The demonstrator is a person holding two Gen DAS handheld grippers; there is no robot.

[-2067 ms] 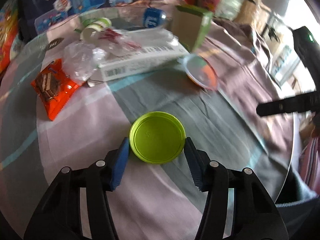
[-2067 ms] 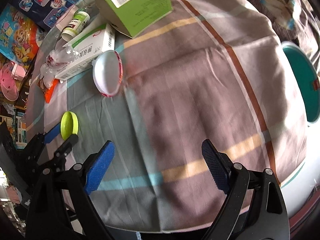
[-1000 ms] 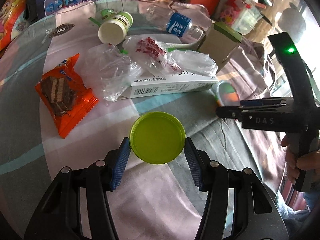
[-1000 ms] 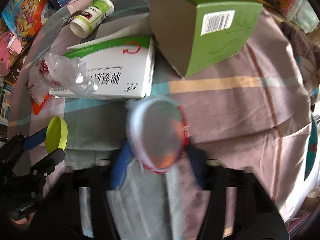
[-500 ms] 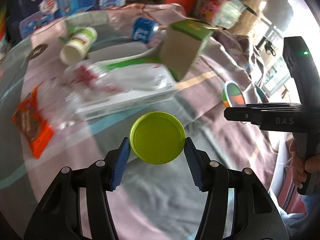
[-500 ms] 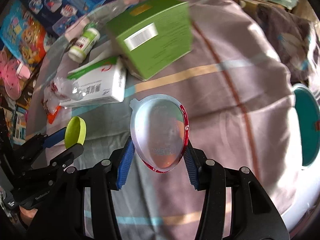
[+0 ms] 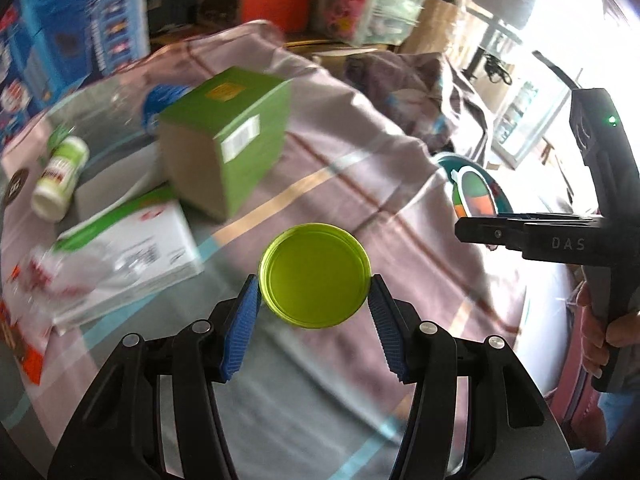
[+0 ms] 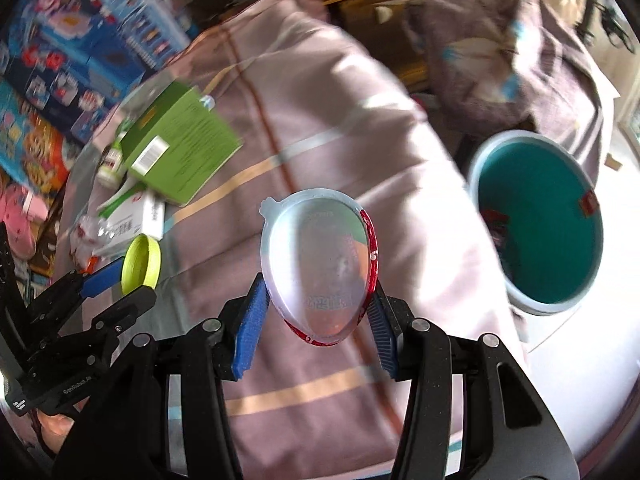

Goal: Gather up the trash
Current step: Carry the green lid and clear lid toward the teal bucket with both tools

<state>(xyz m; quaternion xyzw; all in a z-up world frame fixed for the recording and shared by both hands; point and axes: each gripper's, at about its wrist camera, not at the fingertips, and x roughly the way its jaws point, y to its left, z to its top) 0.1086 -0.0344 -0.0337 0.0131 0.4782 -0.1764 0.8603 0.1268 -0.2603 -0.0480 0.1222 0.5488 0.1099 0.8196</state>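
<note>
Bare tablecloth (image 8: pixel 320 120) toward bin (image 8: pixel 540 220) (boxes (image 8: pixel 180 152) left)

Setting: a lived-in home room. Evidence: a round tabletop (image 7: pixel 400 208) covered by a pink-and-grey plaid cloth. Behind the tabletop stand colourful cartoon-printed toy boxes (image 8: pixel 72 60) and a clear plastic storage bin (image 7: pixel 372 4) of small items. Beside the tabletop's edge sits a round teal waste bin (image 8: pixel 544 220). A bright window (image 7: pixel 560 40) lies beyond it.

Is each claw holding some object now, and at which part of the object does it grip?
Left claw grips the green lid by opposite sides of its rim. Right claw grips the clear plastic lid by its two side edges.
</note>
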